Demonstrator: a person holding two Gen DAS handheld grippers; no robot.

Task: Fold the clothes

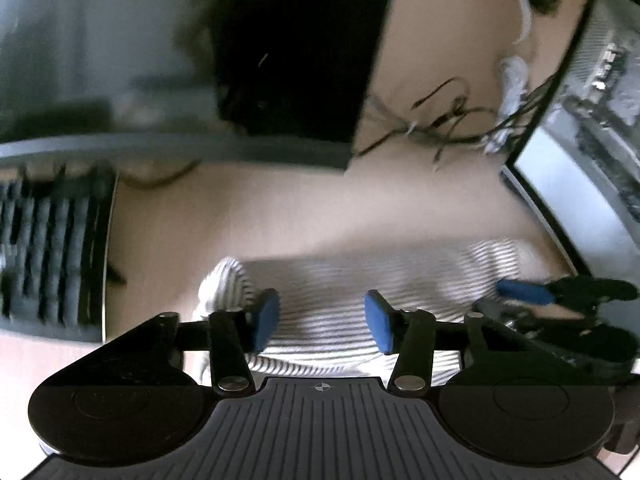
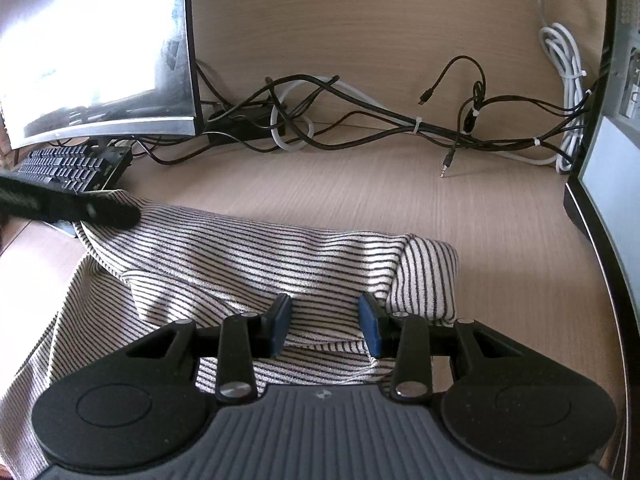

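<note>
A white garment with thin black stripes lies partly folded on the wooden desk; it also shows in the left wrist view. My right gripper is open, its blue pads just above a folded edge of the cloth, holding nothing. My left gripper is open over the garment's near part and holds nothing. The right gripper appears at the right edge of the left wrist view. The left gripper's black finger rests on the cloth's far left corner in the right wrist view.
A curved monitor and black keyboard stand at the left. A tangle of black and white cables runs along the back wall. A computer case stands at the right. The left wrist view is motion-blurred.
</note>
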